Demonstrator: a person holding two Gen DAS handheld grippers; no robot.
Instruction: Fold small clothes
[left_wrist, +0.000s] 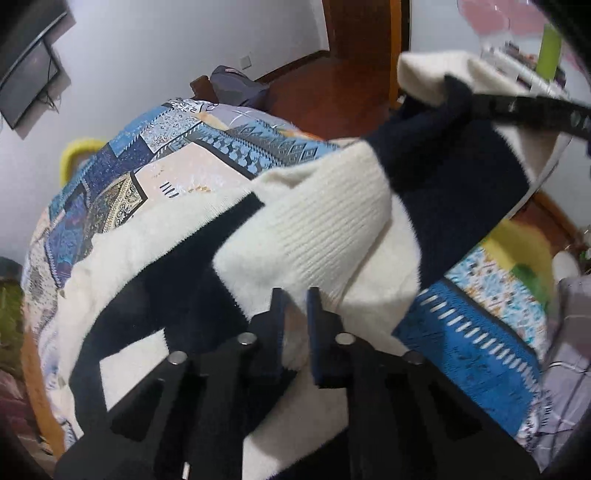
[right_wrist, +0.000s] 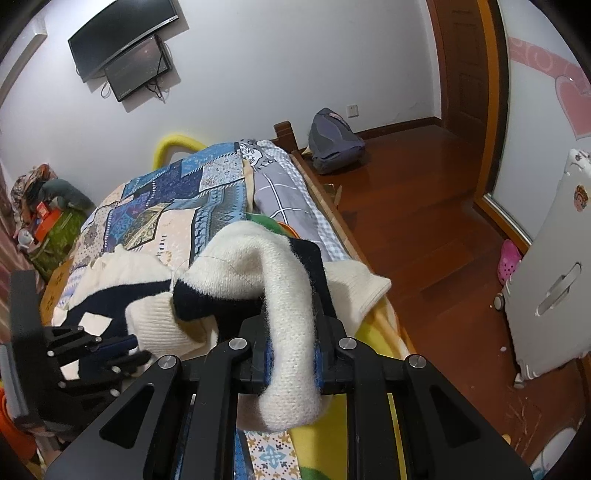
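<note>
A cream and navy knitted sweater (left_wrist: 317, 225) lies on a bed covered with a blue patchwork quilt (left_wrist: 207, 147), filling the middle of the left wrist view. The left claw (left_wrist: 295, 306), at the bottom centre of that view, has its jaws drawn close together with a fold of cream knit pinched between them. In the right wrist view the same claw (right_wrist: 122, 350) shows at the lower left, low against the sweater.

The right claw (right_wrist: 290, 354), bottom centre of the right wrist view, is clamped on a thick cream roll of the sweater (right_wrist: 284, 314), which humps up above the jaws and hangs down below them. In the left wrist view this claw (left_wrist: 461, 92) reaches in from the upper right, holding the navy and cream part lifted off the bed.

A grey backpack (right_wrist: 332, 142) sits on the wooden floor (right_wrist: 424, 206) at the upper centre of the right wrist view, and a dark screen (right_wrist: 122, 44) hangs on the wall at the upper left.
</note>
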